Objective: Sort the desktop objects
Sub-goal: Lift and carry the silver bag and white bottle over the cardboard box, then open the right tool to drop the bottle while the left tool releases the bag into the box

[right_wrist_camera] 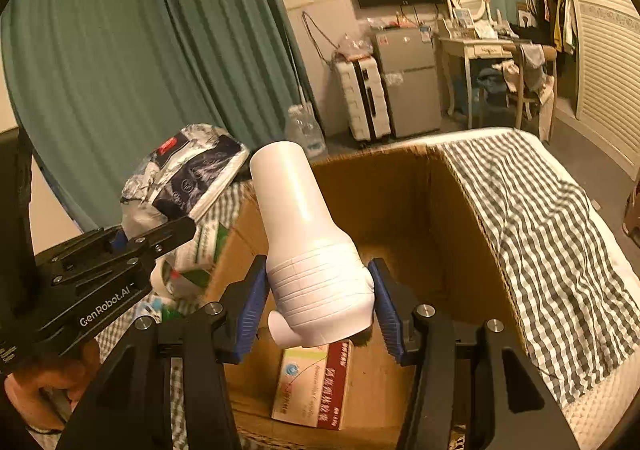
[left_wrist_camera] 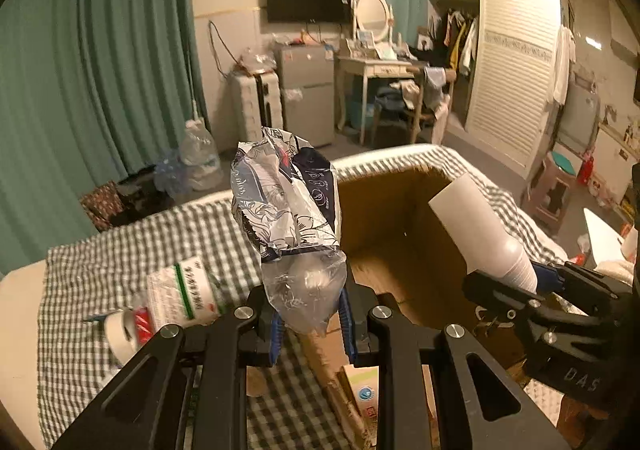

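Note:
My left gripper [left_wrist_camera: 310, 324] is shut on the clear bottom end of a crinkled blue-and-white printed plastic bag [left_wrist_camera: 286, 201], which stands up above the near-left rim of an open cardboard box [left_wrist_camera: 384, 205]. My right gripper [right_wrist_camera: 318, 306] is shut on a stack of white paper cups [right_wrist_camera: 308, 250], tilted over the box [right_wrist_camera: 404, 201]. The cups [left_wrist_camera: 484, 234] and the right gripper [left_wrist_camera: 520, 292] appear at the right of the left wrist view. The bag [right_wrist_camera: 188, 169] and left gripper [right_wrist_camera: 124, 246] appear at the left of the right wrist view.
The box holds a red-and-white carton [right_wrist_camera: 314, 384]. On the checked cloth [left_wrist_camera: 92, 290] left of the box lie a white-and-green medicine box [left_wrist_camera: 182, 292] and a roll of tape [left_wrist_camera: 122, 334]. A hand [right_wrist_camera: 48, 382] holds the left gripper.

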Demonstrator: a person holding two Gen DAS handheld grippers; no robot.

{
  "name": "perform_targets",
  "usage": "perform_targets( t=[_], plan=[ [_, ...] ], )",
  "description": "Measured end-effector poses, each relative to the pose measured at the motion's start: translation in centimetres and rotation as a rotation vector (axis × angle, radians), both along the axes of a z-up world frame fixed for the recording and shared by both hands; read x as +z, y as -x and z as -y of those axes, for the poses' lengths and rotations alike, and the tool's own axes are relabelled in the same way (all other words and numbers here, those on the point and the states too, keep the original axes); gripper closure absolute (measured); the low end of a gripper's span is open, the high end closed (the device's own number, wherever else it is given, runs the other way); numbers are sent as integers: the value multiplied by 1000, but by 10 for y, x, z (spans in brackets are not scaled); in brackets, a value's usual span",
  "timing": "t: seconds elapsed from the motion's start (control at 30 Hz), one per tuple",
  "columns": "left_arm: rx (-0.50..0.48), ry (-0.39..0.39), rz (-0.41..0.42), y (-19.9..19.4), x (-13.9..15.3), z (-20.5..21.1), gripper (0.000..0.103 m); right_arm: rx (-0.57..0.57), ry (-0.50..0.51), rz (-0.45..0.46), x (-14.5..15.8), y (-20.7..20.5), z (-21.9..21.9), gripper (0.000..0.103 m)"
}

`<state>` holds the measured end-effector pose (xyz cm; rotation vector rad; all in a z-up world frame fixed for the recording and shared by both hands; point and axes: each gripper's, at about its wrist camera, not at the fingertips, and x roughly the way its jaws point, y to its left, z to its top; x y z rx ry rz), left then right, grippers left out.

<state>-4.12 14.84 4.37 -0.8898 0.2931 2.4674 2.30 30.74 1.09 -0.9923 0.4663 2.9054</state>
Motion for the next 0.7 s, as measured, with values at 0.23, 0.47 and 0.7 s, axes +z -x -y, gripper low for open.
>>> perform_targets(
  t=[0.23,0.47,0.7],
  plan=[
    [-21,46,65,10,-26,-17,80,-20,-5,140,-31,13,-11,53],
    [-49,117,80,9,-44,-32,80,-27,-24,275,-59,21,-16,53],
    [-93,149,89,2,-52,-42,80,-26,-47,313,-64,18,-15,53]
  ],
)
